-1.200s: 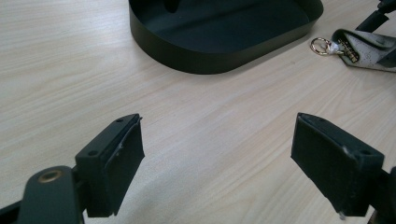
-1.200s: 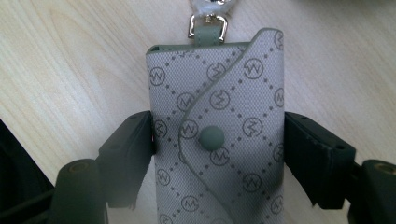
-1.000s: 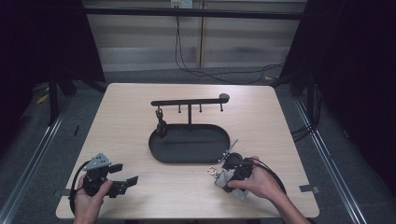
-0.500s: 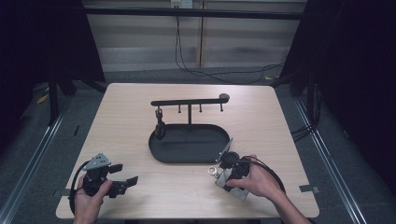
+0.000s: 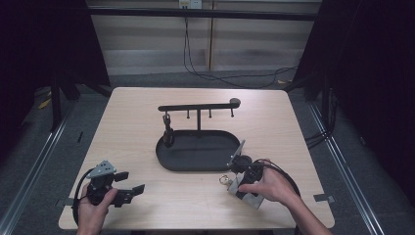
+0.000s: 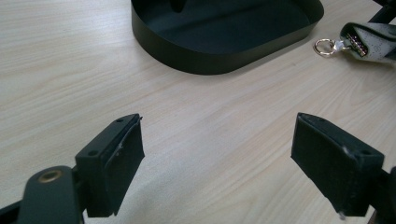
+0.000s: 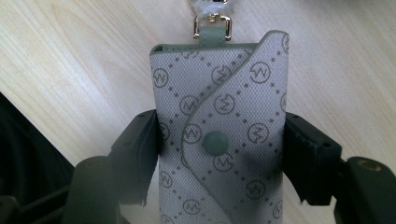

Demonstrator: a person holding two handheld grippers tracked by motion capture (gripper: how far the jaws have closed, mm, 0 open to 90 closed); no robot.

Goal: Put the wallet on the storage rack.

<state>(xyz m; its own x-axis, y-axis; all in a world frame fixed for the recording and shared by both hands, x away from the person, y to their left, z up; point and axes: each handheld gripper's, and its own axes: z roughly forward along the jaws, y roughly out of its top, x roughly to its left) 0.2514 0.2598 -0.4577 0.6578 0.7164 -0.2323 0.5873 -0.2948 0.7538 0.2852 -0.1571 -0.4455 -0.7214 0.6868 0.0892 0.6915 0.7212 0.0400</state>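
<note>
Standing on grey floor (image 5: 147,81), light wood table (image 5: 132,122), dark curtains (image 5: 44,44) w/ sides

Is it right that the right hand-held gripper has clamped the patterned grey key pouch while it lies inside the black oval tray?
Not quite. The right hand-held gripper is shut on the key pouch, but the pouch lies on the wooden table, beside the black oval tray, not inside it. The high view shows it just outside the tray's near right rim.
</note>
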